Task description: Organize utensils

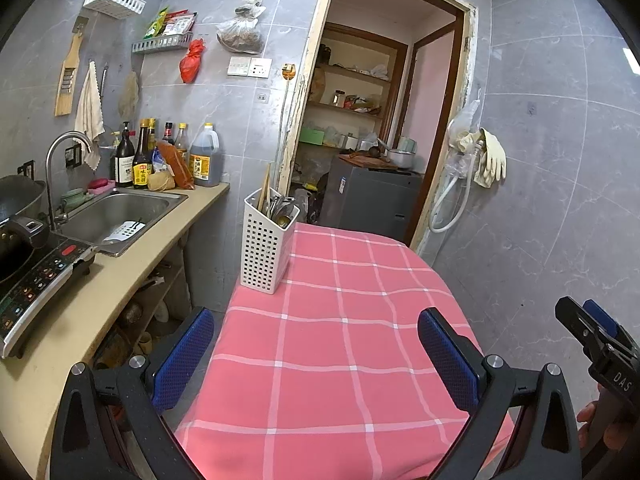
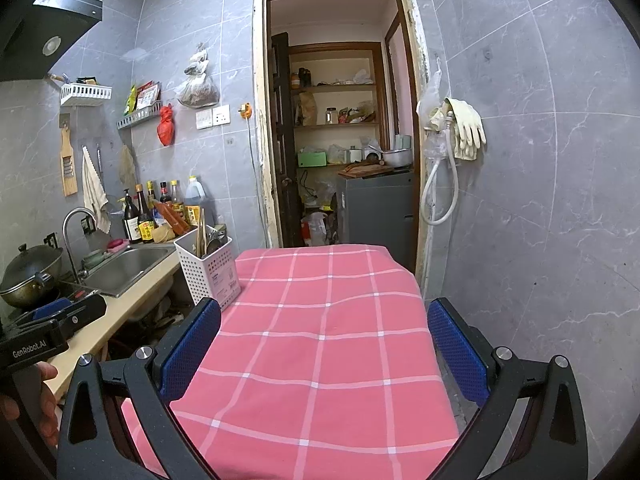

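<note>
A white perforated utensil holder [image 1: 266, 244] stands at the far left corner of the table with the pink checked cloth [image 1: 340, 340]. It holds wooden chopsticks [image 1: 264, 192] and metal spoons [image 1: 282, 210]. It also shows in the right wrist view [image 2: 208, 270], with the chopsticks [image 2: 202, 228] sticking up. My left gripper [image 1: 316, 336] is open and empty above the near part of the cloth. My right gripper [image 2: 324, 336] is open and empty over the cloth [image 2: 320, 352]. The right gripper also shows at the left view's right edge [image 1: 596, 336], and the left gripper at the right view's left edge [image 2: 60, 320].
A counter with a steel sink [image 1: 116, 216], a tap [image 1: 60, 160], sauce bottles [image 1: 168, 156] and an induction cooker [image 1: 36, 280] with a wok [image 2: 30, 276] runs along the left. An open doorway [image 2: 340, 140] to a pantry is behind the table. Rubber gloves [image 2: 466, 128] hang on the right wall.
</note>
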Demonstrator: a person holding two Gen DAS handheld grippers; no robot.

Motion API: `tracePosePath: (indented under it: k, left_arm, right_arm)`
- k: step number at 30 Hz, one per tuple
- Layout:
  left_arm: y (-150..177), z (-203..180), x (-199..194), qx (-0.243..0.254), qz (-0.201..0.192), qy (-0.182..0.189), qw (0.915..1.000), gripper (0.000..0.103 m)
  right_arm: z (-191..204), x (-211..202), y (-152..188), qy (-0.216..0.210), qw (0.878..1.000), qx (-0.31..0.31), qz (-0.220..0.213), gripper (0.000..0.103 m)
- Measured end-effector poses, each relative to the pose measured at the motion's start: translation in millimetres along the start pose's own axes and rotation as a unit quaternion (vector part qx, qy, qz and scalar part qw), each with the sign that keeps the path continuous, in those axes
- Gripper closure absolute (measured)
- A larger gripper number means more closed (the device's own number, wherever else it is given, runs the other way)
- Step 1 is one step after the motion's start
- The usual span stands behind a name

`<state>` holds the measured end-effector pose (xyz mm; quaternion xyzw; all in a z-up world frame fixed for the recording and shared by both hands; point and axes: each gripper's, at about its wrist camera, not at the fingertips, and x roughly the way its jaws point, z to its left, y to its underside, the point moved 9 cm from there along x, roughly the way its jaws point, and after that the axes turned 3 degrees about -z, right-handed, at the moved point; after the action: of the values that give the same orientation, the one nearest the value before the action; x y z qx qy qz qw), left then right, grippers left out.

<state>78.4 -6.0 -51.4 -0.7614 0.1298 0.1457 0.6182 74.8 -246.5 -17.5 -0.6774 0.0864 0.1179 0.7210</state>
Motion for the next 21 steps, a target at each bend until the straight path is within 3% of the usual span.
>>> tracePosePath:
  k: [21]
  left_arm:
    - [-0.1, 3.8, -0.2, -0.001, 0.000, -0.001, 1.0000, 0.000]
  right_arm:
    - [3.8, 0.9, 1.9, -0.003, 1.000, -0.001, 0.002, 0.001]
